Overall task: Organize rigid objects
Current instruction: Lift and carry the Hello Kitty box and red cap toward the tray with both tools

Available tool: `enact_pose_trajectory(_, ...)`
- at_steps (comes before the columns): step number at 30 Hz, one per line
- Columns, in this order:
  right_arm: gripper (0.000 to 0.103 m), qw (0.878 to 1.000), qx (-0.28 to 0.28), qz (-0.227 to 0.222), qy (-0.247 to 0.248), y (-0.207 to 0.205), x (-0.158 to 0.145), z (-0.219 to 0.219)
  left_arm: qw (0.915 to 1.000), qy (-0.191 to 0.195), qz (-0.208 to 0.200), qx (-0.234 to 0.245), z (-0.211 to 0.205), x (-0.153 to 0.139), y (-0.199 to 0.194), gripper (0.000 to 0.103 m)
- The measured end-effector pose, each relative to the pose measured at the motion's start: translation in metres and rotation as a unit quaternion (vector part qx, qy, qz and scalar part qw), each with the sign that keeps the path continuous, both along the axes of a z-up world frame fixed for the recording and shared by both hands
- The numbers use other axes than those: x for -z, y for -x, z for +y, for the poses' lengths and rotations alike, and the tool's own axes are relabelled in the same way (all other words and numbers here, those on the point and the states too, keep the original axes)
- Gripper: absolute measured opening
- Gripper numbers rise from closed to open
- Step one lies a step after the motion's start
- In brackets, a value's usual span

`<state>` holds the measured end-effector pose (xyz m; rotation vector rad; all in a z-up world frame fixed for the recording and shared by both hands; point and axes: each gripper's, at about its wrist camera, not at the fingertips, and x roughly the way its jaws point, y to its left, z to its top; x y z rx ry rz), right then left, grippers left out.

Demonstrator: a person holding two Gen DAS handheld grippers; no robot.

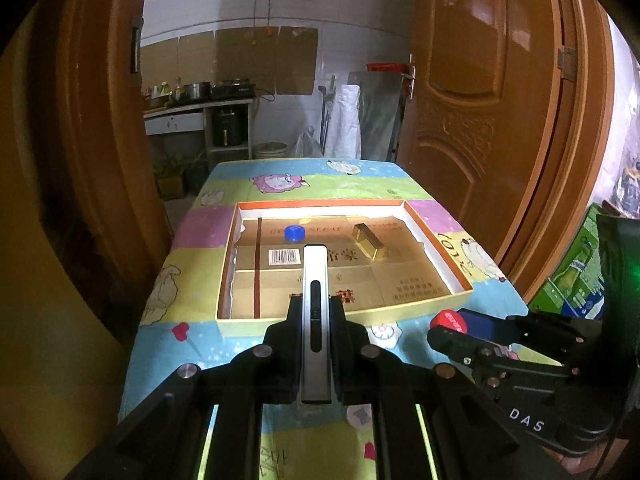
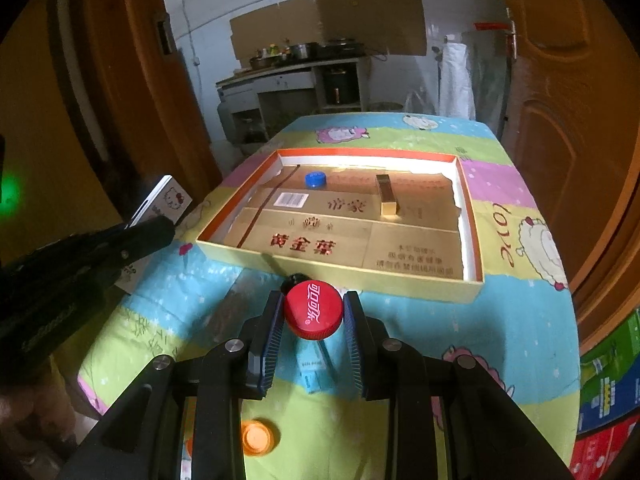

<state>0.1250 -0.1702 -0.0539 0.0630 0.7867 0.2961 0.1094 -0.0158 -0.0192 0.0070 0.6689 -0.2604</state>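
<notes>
The left tool is clamping a slim silver device edgewise above the table, while the right tool is gripping a red bottle cap. Ahead, a shallow box is holding a blue cap and a gold bar, lying apart.

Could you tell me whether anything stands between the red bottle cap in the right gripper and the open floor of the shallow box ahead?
Only the box's low near wall stands ahead of the red plastic bottle cap; the cardboard floor beyond it is bare.
</notes>
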Motion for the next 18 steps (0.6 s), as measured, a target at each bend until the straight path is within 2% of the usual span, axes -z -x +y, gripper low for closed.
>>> enact_pose_trajectory(18,0.031,1.0,-0.008,0.009,-0.01,-0.06,0.0,0.001,0.9998,-0.006,0.015,-0.008,-0.012,0.001,-0.063,0.012)
